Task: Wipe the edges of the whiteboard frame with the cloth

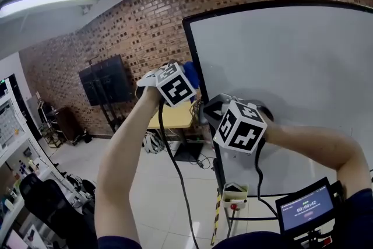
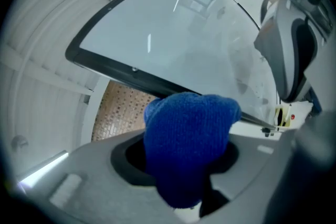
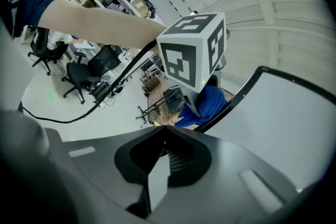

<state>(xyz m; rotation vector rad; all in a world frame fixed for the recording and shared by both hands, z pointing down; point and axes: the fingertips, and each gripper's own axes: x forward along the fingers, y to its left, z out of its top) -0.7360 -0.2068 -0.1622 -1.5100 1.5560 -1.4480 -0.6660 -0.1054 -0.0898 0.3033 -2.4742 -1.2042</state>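
Note:
The whiteboard [image 1: 291,79] stands at the right with a black frame [image 1: 195,64]. My left gripper [image 1: 191,81] is shut on a blue cloth [image 1: 193,74], which sits against the frame's left edge, fairly high up. In the left gripper view the blue cloth [image 2: 188,144] bulges out between the jaws and hides their tips, with the frame [image 2: 131,73] just behind it. My right gripper [image 1: 208,109] hangs just below the left one, close to the same edge. Its jaws are shut with nothing between them [image 3: 164,139]. The right gripper view shows the cloth [image 3: 207,105] under the left gripper's marker cube [image 3: 191,52].
A dark screen on a stand [image 1: 105,83] is against the brick wall at left. A yellow table [image 1: 175,116] stands beside the board. A small box with a red button [image 1: 234,195] hangs on the board's stand. Cables trail over the floor, and office chairs [image 1: 49,201] are at lower left.

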